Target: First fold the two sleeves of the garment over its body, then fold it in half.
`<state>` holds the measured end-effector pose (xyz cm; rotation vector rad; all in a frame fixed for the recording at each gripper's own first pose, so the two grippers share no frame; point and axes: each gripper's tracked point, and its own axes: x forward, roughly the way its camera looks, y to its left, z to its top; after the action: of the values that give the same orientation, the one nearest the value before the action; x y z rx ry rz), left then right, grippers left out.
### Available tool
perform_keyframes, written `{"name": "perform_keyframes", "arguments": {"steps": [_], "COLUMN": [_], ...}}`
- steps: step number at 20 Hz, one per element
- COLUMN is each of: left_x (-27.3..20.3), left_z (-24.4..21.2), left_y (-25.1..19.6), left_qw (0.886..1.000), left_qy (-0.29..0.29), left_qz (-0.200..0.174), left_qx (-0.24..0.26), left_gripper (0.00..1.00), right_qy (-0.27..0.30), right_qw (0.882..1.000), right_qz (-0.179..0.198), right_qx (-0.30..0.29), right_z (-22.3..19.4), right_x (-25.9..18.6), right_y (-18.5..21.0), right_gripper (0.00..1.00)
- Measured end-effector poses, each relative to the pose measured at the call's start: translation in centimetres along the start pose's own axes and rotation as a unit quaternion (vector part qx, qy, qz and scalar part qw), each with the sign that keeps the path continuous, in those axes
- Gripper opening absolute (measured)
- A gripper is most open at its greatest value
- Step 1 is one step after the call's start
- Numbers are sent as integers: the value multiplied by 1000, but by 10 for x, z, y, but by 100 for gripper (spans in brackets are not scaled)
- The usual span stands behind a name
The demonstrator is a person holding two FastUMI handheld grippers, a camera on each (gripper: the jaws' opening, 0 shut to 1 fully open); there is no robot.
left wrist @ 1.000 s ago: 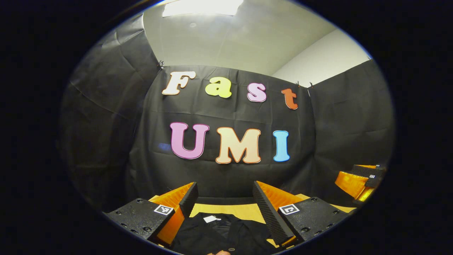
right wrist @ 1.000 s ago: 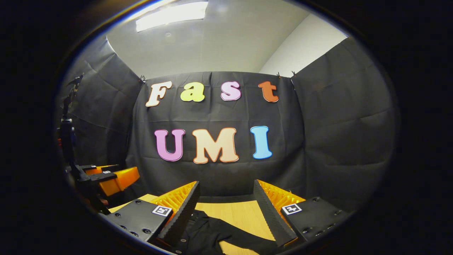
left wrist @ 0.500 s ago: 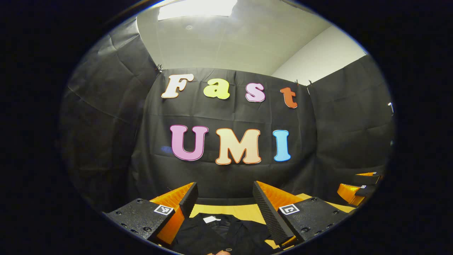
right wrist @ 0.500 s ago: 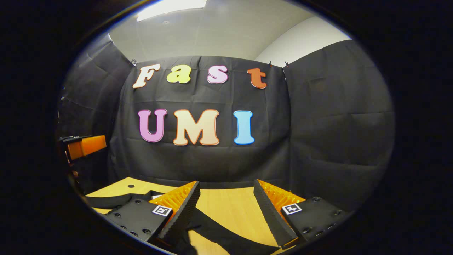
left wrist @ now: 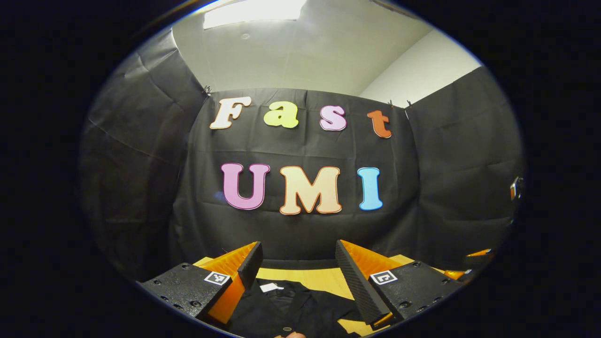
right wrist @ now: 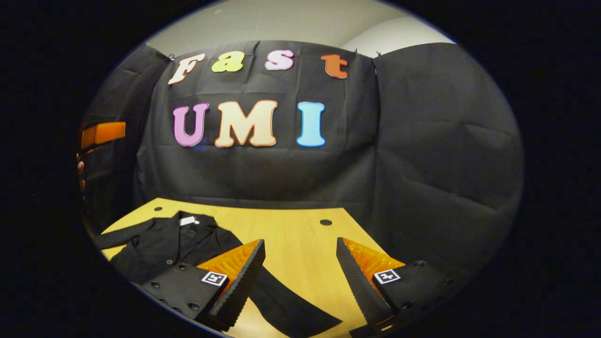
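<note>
Garment [right wrist: 178,246] flat; both claws [left wrist: 299,270] [right wrist: 300,272] agape above.

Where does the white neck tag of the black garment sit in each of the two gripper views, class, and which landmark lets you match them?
Left gripper view: the white neck tag lies low, just left of centre, between that gripper's two fingers, on the black garment.
Right gripper view: the tag lies left of centre, at the garment's far end.
Shared landmark: the wooden table.
</note>
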<state>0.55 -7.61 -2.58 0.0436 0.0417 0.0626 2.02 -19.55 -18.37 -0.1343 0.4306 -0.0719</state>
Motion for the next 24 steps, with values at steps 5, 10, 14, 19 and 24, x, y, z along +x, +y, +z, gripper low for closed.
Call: {"name": "perform_keyframes", "arguments": {"steps": [5,10,14,19,24], "left_x": [4,9,12,12,6], "left_z": [-4,-9,-11,-11,-7], "left_y": [-18,-30,-41,-41,-8], "left_qw": [1000,1000,1000,999,999], "left_qy": [5,12,15,16,8], "left_qz": [7,10,5,3,29], "left_qx": [10,19,23,32,40], "left_gripper": [92,92,92,93,94], "right_qy": [82,190,249,306,328], "right_qw": [996,981,968,949,938], "right_qz": [6,29,35,74,100], "right_qx": [-24,-26,-16,11,52], "right_z": [-70,-157,-204,-235,-233], "right_x": [16,15,7,6,3], "right_y": [-27,-41,-48,-33,-14], "right_gripper": [98,98,99,99,7]}}
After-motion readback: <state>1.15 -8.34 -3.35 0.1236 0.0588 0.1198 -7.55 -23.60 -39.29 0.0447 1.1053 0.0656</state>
